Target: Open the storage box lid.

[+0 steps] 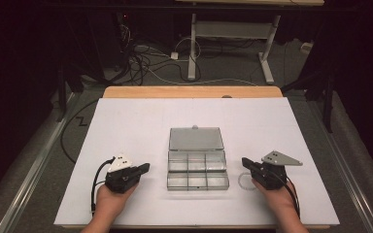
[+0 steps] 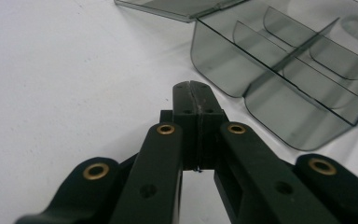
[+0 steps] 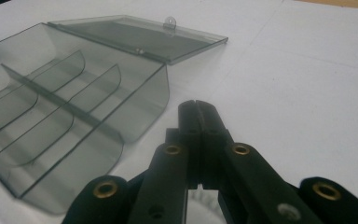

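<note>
A clear plastic compartment box (image 1: 197, 174) lies near the middle of the white table surface (image 1: 126, 126), toward the person's side. Its lid (image 1: 195, 138) is folded fully back and lies flat on the table on the far side of the box, joined to it along the hinge edge. The box interior is divided by one long partition and curved cross dividers into six compartments, all of which appear empty. The left gripper (image 1: 144, 168) rests to the left of the box, near it but not touching, held in the person's left hand (image 1: 110, 200), with its tip directed toward the box. In the left gripper view, its jaws are pressed together with nothing between them, and the box's near corner (image 2: 279, 79) sits just beyond the tip. The right gripper (image 1: 245, 161) rests to the right of the box, close to it and apart from it, held in the right hand (image 1: 282, 199). In the right gripper view, its jaws likewise meet along a closed seam, holding nothing, with the box (image 3: 65, 116) to the left of the tip. A small translucent ring-shaped object (image 1: 245, 180) lies on the table just right of the box, partly beneath the right gripper.
</note>
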Motion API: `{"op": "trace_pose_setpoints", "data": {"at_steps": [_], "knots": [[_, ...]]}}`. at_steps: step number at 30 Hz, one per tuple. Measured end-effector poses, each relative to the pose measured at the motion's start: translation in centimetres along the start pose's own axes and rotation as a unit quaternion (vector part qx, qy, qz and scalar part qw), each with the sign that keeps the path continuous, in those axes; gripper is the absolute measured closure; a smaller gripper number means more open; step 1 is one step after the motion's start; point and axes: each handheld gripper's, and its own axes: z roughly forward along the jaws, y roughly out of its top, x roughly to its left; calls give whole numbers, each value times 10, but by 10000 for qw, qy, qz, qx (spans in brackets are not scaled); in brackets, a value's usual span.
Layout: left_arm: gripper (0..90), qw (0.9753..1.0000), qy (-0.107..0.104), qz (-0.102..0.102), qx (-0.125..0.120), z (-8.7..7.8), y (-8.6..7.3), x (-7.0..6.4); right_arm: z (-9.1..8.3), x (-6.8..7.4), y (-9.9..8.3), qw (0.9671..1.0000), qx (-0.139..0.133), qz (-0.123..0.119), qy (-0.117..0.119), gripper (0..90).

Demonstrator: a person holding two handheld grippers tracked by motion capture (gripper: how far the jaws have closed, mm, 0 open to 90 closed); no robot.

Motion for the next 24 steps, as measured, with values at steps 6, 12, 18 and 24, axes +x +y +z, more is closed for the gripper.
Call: {"op": "trace_pose_setpoints", "data": {"at_steps": [6,12,18,24], "knots": [[876,9999,17,69,89,3,-4,-3,-5,3,-11,10000,-58,-24,21,889],[810,9997,111,114,207,5,-6,-2,-6,3,-14,10000,-17,-32,-3,761],[602,9993,106,297,183,5,-6,-2,-5,3,-18,10000,69,-62,14,544],[326,9995,149,201,165,4,-5,1,-5,1,-18,9999,69,-41,123,310]]}}
